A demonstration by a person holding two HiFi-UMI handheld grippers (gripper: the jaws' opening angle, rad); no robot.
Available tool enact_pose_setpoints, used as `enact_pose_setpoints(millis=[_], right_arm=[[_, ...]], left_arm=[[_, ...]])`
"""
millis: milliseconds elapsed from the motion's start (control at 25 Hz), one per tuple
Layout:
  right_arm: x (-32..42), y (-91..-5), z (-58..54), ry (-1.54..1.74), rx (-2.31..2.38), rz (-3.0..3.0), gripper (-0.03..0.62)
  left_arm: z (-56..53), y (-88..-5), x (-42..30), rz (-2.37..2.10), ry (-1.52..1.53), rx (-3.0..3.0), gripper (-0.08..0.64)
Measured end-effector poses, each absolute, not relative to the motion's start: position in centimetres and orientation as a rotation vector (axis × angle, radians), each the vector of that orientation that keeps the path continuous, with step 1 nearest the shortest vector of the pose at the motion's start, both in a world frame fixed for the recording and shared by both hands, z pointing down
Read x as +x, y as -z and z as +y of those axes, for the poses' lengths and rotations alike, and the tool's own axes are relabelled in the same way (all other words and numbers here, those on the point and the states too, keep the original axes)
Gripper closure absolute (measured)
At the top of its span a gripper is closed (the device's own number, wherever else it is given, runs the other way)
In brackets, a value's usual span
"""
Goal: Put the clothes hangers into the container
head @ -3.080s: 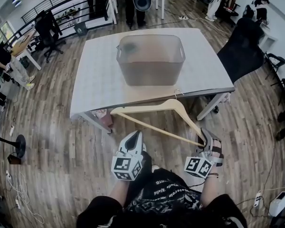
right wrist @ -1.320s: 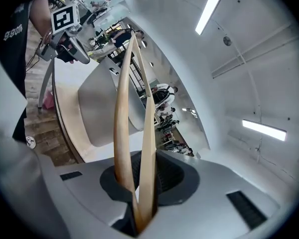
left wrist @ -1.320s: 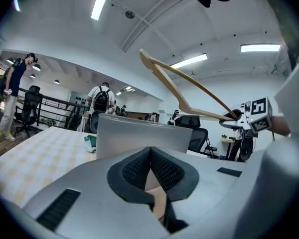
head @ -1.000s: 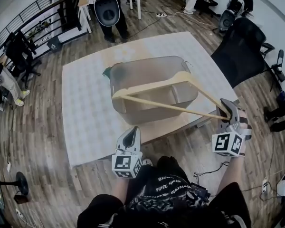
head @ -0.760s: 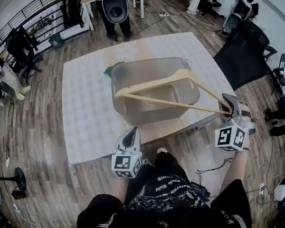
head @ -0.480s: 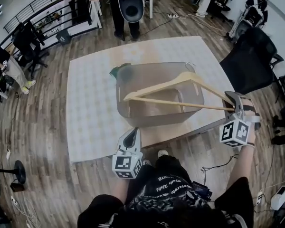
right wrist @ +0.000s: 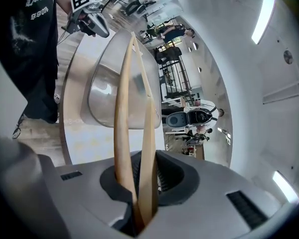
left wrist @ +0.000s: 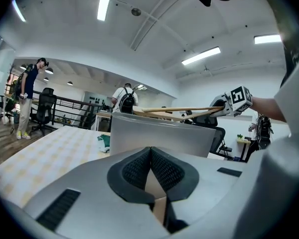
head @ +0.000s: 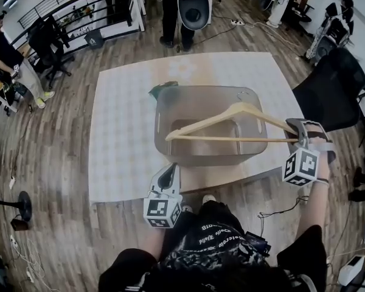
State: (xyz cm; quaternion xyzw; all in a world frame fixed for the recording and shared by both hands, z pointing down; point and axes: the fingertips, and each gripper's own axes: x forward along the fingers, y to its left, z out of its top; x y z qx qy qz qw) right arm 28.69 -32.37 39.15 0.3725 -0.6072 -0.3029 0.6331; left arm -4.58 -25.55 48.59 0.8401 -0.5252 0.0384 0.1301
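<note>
A translucent grey container [head: 201, 154] stands in the middle of the white table [head: 121, 139]. A wooden clothes hanger [head: 231, 140] hangs level over the container's open top, its metal hook [head: 243, 93] toward the far rim. My right gripper [head: 297, 134] is shut on the hanger's right end, off the table's right edge. In the right gripper view both wooden arms [right wrist: 123, 113] run out of the jaws toward the container [right wrist: 104, 88]. My left gripper [head: 166, 176] is shut and holds nothing, at the table's front edge before the container [left wrist: 159, 136].
A green item [head: 164, 86] lies on the table behind the container's far left corner. A black office chair [head: 331, 87] stands right of the table. A person [head: 182, 17] stands beyond the far edge, and another person [head: 12, 59] is at far left near railings.
The right gripper has carried the hanger up from below the table's front edge to over the container, swinging it level. The left gripper has kept its place at the front edge.
</note>
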Motion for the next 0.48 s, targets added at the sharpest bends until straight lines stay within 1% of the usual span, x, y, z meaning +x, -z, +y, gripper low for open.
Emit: enact_pose_setpoints(millis=[480], right_arm=[[28.1,-41.7,-35.1,0.655,0.645,-1.394,0.525]], left_arm=[[-26.6,-48.7,-4.0,-1.569,-0.120,2.404,0.540]])
